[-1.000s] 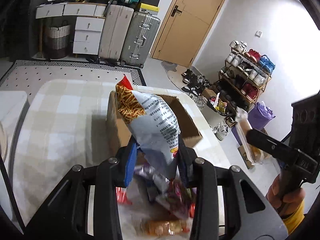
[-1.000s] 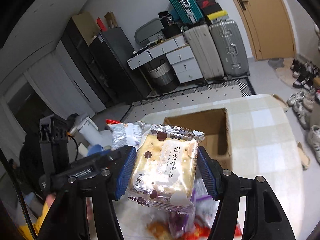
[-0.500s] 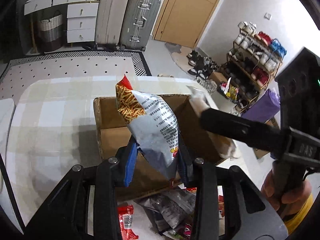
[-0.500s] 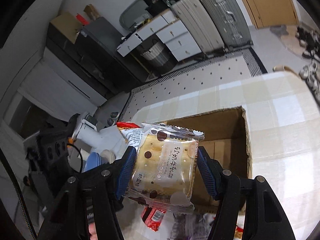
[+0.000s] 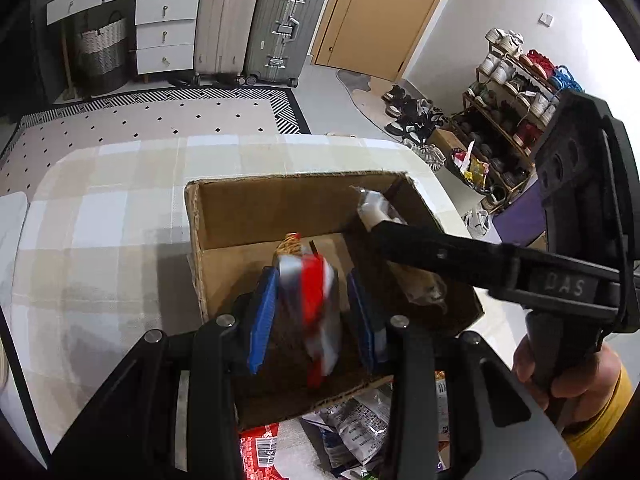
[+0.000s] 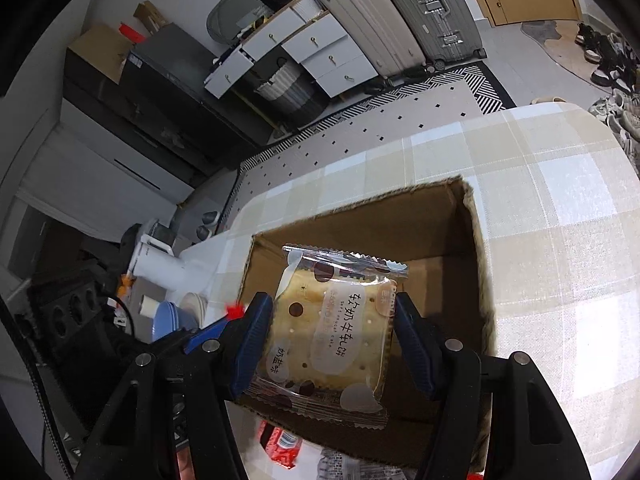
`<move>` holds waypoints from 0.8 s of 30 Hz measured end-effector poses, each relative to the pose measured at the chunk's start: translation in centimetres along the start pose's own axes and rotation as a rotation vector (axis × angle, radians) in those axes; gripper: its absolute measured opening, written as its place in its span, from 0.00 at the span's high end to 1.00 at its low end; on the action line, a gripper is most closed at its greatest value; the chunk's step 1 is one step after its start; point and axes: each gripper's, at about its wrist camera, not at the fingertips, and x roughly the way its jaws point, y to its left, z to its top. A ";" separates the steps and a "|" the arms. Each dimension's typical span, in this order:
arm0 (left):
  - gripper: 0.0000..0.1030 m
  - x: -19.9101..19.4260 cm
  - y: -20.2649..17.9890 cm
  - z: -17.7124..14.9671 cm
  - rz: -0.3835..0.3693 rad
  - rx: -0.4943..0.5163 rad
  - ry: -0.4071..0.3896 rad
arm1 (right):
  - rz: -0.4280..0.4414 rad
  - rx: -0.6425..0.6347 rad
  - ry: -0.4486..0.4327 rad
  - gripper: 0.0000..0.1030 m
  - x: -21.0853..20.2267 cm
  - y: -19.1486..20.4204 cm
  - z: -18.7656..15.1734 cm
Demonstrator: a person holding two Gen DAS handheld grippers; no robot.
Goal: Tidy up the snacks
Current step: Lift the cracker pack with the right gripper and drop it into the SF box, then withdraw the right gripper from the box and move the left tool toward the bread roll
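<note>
An open cardboard box (image 5: 224,216) (image 6: 476,240) stands on the checked table. My left gripper (image 5: 314,312) is over the box; its blue pads stand apart from the silver and red chip bag (image 5: 312,292), which is blurred and dropping between them into the box. My right gripper (image 6: 334,340) is shut on a clear-wrapped cracker pack (image 6: 332,340) and holds it over the box's right side; it also shows in the left wrist view (image 5: 372,208).
Several loose snack packets (image 5: 356,428) (image 6: 280,444) lie on the table in front of the box. The checked tablecloth (image 5: 100,220) runs left and behind the box. Bowls and a white appliance (image 6: 168,272) stand off the table's left.
Both grippers moved forward and down over the box. My left gripper opened and the chip bag slipped down between its pads. My right gripper still holds the cracker pack.
</note>
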 end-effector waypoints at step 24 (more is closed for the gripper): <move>0.46 -9.1 -0.9 -3.8 0.018 -0.009 -0.097 | -0.048 -0.099 -0.116 0.33 -5.8 3.0 -3.1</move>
